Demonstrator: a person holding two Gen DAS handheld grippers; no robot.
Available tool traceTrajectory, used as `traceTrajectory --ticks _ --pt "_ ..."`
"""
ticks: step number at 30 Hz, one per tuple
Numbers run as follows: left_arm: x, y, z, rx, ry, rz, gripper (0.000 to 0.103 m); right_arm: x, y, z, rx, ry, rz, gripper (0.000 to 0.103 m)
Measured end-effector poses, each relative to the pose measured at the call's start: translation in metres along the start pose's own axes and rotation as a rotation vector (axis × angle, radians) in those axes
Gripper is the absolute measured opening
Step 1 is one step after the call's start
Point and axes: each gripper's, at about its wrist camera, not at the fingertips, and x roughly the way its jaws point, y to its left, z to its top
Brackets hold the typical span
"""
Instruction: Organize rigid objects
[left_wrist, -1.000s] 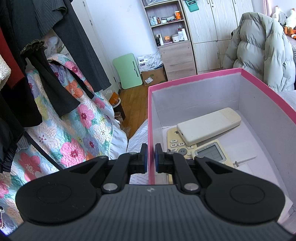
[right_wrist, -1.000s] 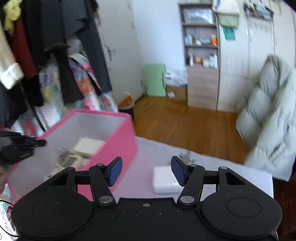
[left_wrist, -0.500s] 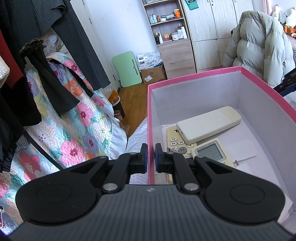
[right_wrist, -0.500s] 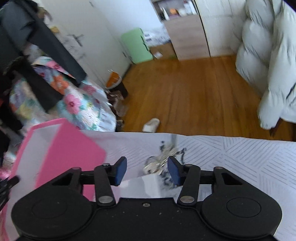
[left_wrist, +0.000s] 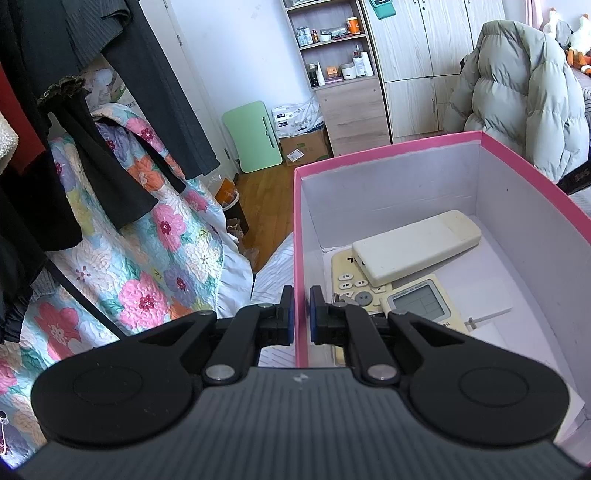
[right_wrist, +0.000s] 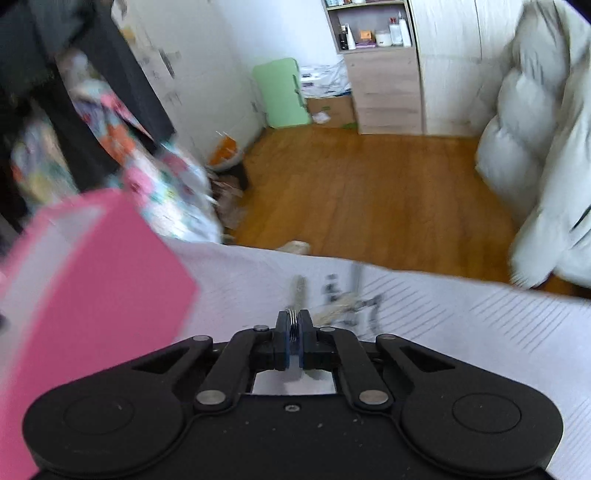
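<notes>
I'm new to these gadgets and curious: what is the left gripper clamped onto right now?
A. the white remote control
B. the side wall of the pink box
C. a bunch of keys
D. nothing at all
B: in the left wrist view, the left gripper has its blue pads closed on the near side wall of the pink box, while the white remote control lies untouched inside.
</notes>
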Motion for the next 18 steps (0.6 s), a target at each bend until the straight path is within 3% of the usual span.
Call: traceTrajectory --ticks 7,18 --pt "0.0 0.0 0.0 0.001 0.001 0.0 0.007 -0.045 0.008 -0.008 0.077 -0.154 0.144 0.006" --pt "0.0 0.0 0.0 0.001 0.001 0.0 0.007 -0.109 0.066 -0.005 -0.053 -0.27 0.255 0.006"
